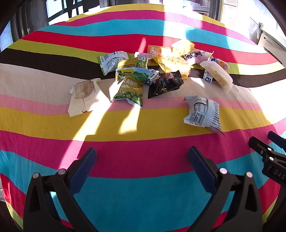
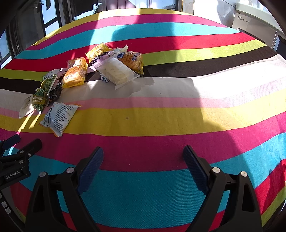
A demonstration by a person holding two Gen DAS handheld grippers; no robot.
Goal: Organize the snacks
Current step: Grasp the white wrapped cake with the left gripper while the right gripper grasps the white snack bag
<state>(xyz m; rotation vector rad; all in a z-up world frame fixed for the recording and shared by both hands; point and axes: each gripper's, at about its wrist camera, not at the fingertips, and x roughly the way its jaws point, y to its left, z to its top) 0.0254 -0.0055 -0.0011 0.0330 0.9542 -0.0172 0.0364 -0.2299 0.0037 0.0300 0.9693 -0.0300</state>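
Observation:
Several snack packets lie in a loose heap on a striped tablecloth [image 1: 143, 125]. Among them are a green garlic-flavour pea bag [image 1: 130, 91] [image 2: 38, 102], a black packet [image 1: 165, 83], a cream wrapper [image 1: 84, 97], yellow bread packs [image 1: 176, 65] [image 2: 75, 76], and a clear pack with a white cake [image 1: 217, 73] [image 2: 118, 72]. A white packet with a barcode [image 1: 202, 113] [image 2: 58, 117] lies apart, nearest to me. My left gripper [image 1: 142, 157] is open and empty, short of the heap. My right gripper [image 2: 143, 157] is open and empty, right of the heap.
The cloth [image 2: 160, 121] is bare over its right half and along the near edge. Windows and dark frames [image 1: 57, 10] stand behind the table. A white appliance [image 2: 250, 21] sits at the far right. The right gripper's finger [image 1: 259, 144] shows at the left view's right edge.

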